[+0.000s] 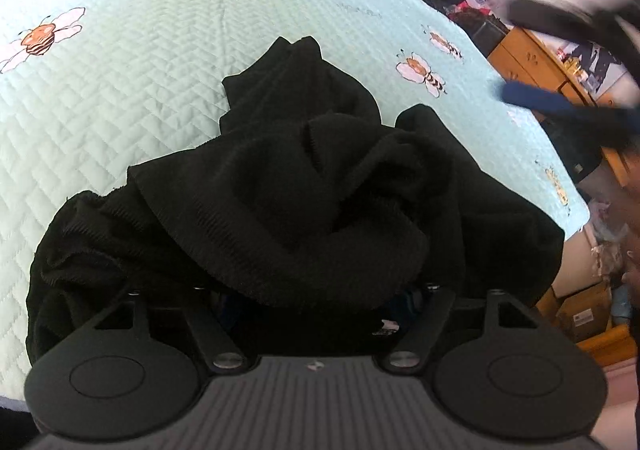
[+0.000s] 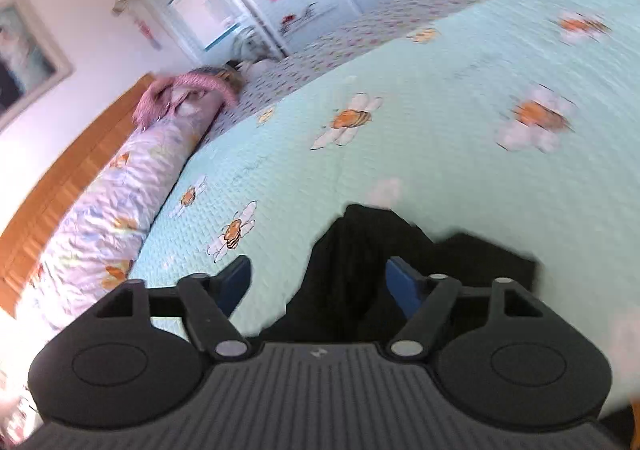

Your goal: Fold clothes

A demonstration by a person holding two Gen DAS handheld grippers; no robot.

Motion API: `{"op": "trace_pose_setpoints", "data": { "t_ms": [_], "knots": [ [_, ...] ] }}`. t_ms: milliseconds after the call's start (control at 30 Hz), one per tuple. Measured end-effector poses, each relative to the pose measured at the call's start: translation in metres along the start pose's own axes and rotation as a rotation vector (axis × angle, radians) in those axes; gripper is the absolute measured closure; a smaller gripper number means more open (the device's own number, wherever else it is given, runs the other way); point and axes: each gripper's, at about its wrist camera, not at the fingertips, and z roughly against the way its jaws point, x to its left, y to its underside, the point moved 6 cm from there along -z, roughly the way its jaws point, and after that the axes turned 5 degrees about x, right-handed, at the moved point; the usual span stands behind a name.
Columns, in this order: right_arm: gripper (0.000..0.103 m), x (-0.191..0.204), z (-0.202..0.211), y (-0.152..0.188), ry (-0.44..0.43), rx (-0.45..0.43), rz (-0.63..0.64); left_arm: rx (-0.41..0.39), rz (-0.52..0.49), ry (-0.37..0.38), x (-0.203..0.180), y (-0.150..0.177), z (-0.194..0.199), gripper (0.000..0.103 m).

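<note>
The black garment (image 1: 304, 202) lies crumpled at lower centre of the bed (image 1: 140, 90). It looks soft, limp and light; grip a hem or corner. Left gripper (image 1: 316, 298): jaws hidden by cloth, state undeterminable. Right gripper (image 2: 318, 282): jaws wide apart, empty.

Bed covered by mint quilted bedspread (image 1: 120, 98), bee-and-flower print. Further back, grey sheet with coloured dots (image 2: 320, 50). Floral bolster pillow (image 2: 120, 190) along wooden headboard (image 2: 60, 178); pink knit item (image 2: 180, 90) at its far end. Framed picture (image 2: 24, 62) on wall. Wooden dresser (image 1: 532, 62) beside bed, clutter on top. Cardboard boxes (image 1: 580, 314) on floor.
</note>
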Motion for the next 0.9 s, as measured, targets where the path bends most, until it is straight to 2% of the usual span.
{"op": "trace_pose_setpoints", "data": {
  "t_ms": [67, 167, 267, 367, 433, 467, 500, 533, 600, 667, 733, 833, 900],
  "knots": [
    [0.021, 0.0, -0.041, -0.009, 0.038, 0.059, 0.002, -0.001, -0.007, -0.005, -0.001, 0.001, -0.001, 0.03],
    [0.021, -0.008, -0.106, -0.006, 0.051, 0.203, -0.044, -0.003, -0.017, -0.005, 0.0, 0.002, -0.002, 0.029],
    [0.02, -0.013, -0.143, 0.008, 0.131, 0.306, -0.016, -0.002, -0.021, -0.003, 0.001, 0.001, -0.005, 0.029],
    [0.022, -0.009, -0.155, 0.021, 0.164, 0.31, 0.04, 0.0, -0.022, 0.001, 0.002, 0.0, -0.007, 0.027],
    [0.045, -0.005, -0.156, 0.021, 0.182, 0.308, 0.091, -0.001, -0.021, 0.004, 0.002, -0.001, -0.007, 0.027],
    [0.074, -0.005, -0.157, 0.018, 0.179, 0.312, 0.112, -0.001, -0.02, 0.005, 0.002, -0.001, -0.007, 0.027],
    [0.078, -0.004, -0.156, 0.017, 0.168, 0.313, 0.11, -0.003, -0.019, 0.006, 0.002, -0.002, -0.006, 0.028],
    [0.08, -0.004, -0.155, 0.015, 0.158, 0.308, 0.094, -0.011, -0.017, 0.002, 0.003, -0.003, -0.005, 0.028],
    [0.084, 0.002, -0.151, 0.009, 0.135, 0.281, 0.093, -0.031, -0.012, -0.011, 0.006, -0.008, 0.0, 0.037],
    [0.085, 0.016, -0.139, -0.002, 0.087, 0.229, 0.099, -0.071, -0.018, -0.05, 0.01, -0.018, 0.009, 0.058],
    [0.086, 0.032, -0.123, -0.02, 0.033, 0.162, 0.104, -0.135, -0.027, -0.1, 0.017, -0.037, 0.025, 0.066],
    [0.086, 0.057, -0.098, -0.063, -0.037, 0.02, 0.113, -0.243, -0.015, -0.146, 0.028, -0.073, 0.052, 0.065],
    [0.084, 0.064, -0.085, -0.093, -0.06, -0.072, 0.093, -0.307, -0.008, -0.207, 0.037, -0.096, 0.066, 0.061]
  ]
}}
